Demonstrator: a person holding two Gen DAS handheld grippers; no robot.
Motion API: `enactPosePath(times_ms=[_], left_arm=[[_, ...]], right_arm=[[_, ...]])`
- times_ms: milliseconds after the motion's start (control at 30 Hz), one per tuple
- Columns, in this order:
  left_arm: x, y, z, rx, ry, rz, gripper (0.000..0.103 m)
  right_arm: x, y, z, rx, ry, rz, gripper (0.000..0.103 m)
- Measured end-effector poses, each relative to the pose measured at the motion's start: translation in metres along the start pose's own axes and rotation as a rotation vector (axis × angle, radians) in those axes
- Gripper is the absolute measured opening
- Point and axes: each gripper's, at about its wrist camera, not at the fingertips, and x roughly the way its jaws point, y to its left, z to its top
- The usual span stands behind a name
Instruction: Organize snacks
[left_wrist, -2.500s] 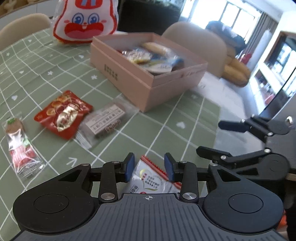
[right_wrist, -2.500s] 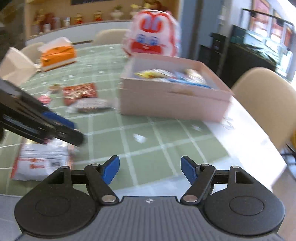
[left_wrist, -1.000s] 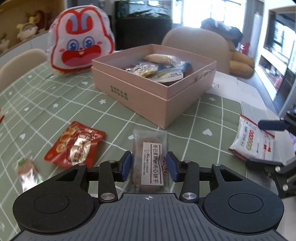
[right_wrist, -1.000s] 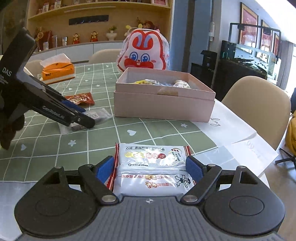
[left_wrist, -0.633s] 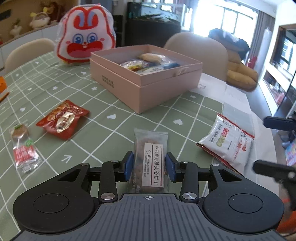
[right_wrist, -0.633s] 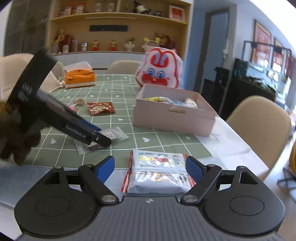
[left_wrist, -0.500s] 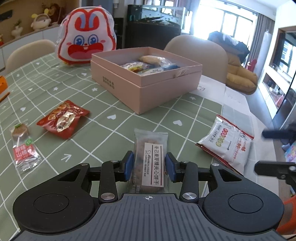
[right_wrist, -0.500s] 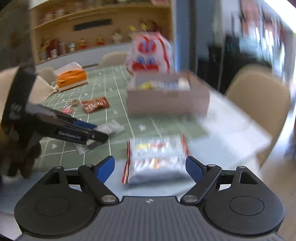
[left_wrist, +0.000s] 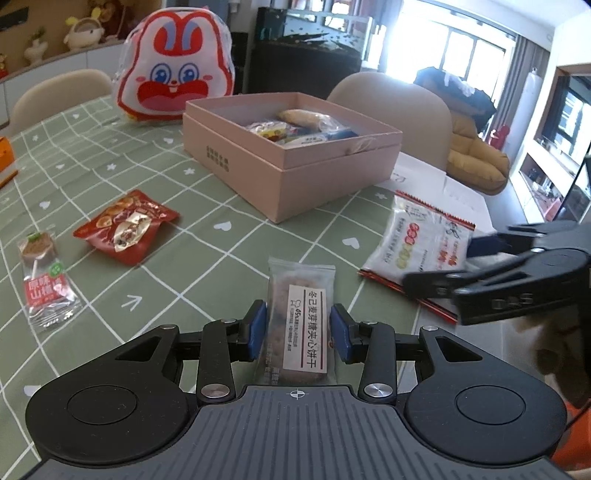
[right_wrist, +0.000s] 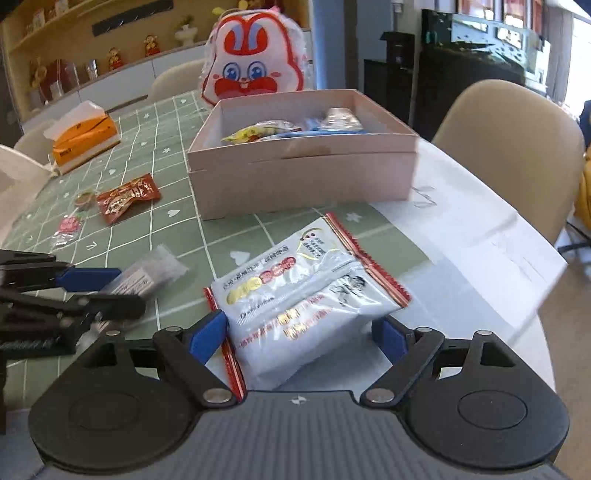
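A pink open box with several snacks inside stands on the green checked tablecloth; it also shows in the right wrist view. My left gripper is open, its blue pads on either side of a clear cookie packet lying on the cloth. My right gripper is open around a white and red snack bag, which also shows in the left wrist view. A red snack pack and a small candy packet lie to the left.
A rabbit-shaped bag stands behind the box. An orange tissue box sits far left. White paper covers the table's right edge. Beige chairs surround the table.
My right gripper has dropped closer to the white and red bag, which now lies tilted between its pads. My left gripper has stayed around the cookie packet.
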Motion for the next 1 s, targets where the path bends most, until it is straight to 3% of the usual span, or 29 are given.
enactPosePath(times_ms=[100,267,467,600,733,833,900,1000], left_arm=[[0.0,0.001,0.0,-0.004,0.002,-0.004,0.045],[-0.001,0.007,0.001,-0.052,0.016,-0.037,0.044],[-0.002,0.005,0.0,-0.048,0.019,-0.051,0.043],[-0.002,0.002,-0.001,-0.037,0.017,-0.048,0.043],[-0.003,-0.001,-0.003,-0.026,0.009,-0.037,0.043],[-0.003,-0.004,-0.004,-0.005,0.011,-0.027,0.043],[-0.004,-0.005,-0.004,0.0,0.012,-0.026,0.043],[-0.004,-0.004,-0.004,-0.001,0.012,-0.029,0.043]], right_arm=[[0.004,0.012,0.003,-0.062,-0.013,0.028,0.086],[-0.01,0.031,-0.013,-0.231,-0.039,0.0,0.086],[-0.031,0.016,-0.025,-0.322,-0.051,-0.107,0.086],[-0.036,-0.003,-0.021,-0.224,-0.06,-0.162,0.086],[-0.035,-0.015,-0.005,0.006,-0.054,-0.025,0.086],[-0.018,-0.013,0.009,0.134,-0.028,-0.028,0.086],[-0.004,-0.005,0.013,0.142,-0.009,-0.077,0.086],[0.01,0.004,0.018,0.141,-0.01,-0.084,0.086]])
